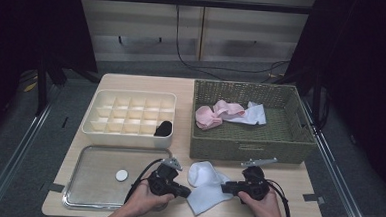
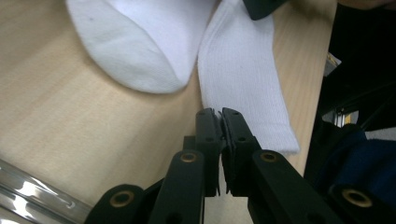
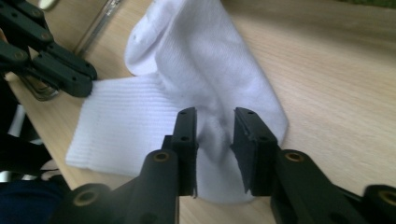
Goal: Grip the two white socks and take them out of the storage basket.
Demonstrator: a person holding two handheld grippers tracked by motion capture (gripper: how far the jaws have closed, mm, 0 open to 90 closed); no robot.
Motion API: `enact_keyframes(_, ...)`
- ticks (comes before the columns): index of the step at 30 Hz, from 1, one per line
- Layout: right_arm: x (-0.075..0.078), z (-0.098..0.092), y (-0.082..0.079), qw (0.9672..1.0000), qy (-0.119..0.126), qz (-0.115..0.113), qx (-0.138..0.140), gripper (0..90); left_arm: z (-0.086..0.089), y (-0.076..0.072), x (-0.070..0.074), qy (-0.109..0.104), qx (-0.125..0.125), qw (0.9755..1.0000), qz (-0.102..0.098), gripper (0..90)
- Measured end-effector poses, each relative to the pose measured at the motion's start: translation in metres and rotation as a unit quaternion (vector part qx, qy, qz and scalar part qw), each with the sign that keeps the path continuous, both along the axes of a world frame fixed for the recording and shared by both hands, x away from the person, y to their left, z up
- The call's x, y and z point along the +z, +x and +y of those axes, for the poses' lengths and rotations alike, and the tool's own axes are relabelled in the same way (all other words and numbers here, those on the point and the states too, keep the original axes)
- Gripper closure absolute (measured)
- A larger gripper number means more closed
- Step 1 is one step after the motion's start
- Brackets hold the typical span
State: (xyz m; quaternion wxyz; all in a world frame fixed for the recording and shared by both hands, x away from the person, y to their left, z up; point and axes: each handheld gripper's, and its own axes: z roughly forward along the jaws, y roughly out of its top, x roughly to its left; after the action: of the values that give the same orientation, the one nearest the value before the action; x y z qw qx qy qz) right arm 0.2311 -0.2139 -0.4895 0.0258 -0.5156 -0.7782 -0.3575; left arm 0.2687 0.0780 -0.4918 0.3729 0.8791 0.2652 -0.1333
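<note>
White sock (image 1: 204, 184) lies flat on the surface (image 1: 296, 194), just in front of the wicker basket (image 1: 249, 144); your left tool (image 2: 221, 113) is pinched on its ribbed cuff edge; your right tool (image 3: 215, 122) stands part open astride the foot; steel tray (image 1: 84, 183) at left.

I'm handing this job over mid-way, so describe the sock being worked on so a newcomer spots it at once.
Start at the woven basket on the table's right half; on the bare wood just in front of it lies a white sock, between the left gripper and right gripper. Unlike the pink and white pieces inside the basket, it lies on the tabletop, folded, ribbed cuff towards the person.
</note>
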Motion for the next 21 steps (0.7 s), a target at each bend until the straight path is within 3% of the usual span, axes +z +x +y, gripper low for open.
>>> enact_keyframes(5,0.011,0.003,-0.007,0.9996,0.012,-0.024,-0.004,62.6,-0.002,0.008,0.001,0.006,0.016,0.9998,-0.008,86.3)
enact_keyframes(7,0.014,0.007,-0.009,0.9995,0.019,-0.026,0.002,63.3,-0.002,0.008,0.0,0.002,0.02,0.9998,-0.002,86.2)
enact_keyframes(13,0.012,0.038,-0.011,0.998,0.037,-0.015,0.048,65.9,-0.004,0.012,-0.001,-0.009,0.024,0.9996,0.009,86.1)
enact_keyframes(16,0.008,0.055,-0.009,0.9968,0.035,-0.006,0.072,65.4,-0.005,0.012,0.001,-0.006,0.025,0.9997,0.003,86.2)
enact_keyframes(21,0.001,0.07,-0.007,0.9959,0.024,-0.002,0.087,58.5,-0.003,0.012,0.004,-0.029,0.026,0.9991,0.016,86.2)
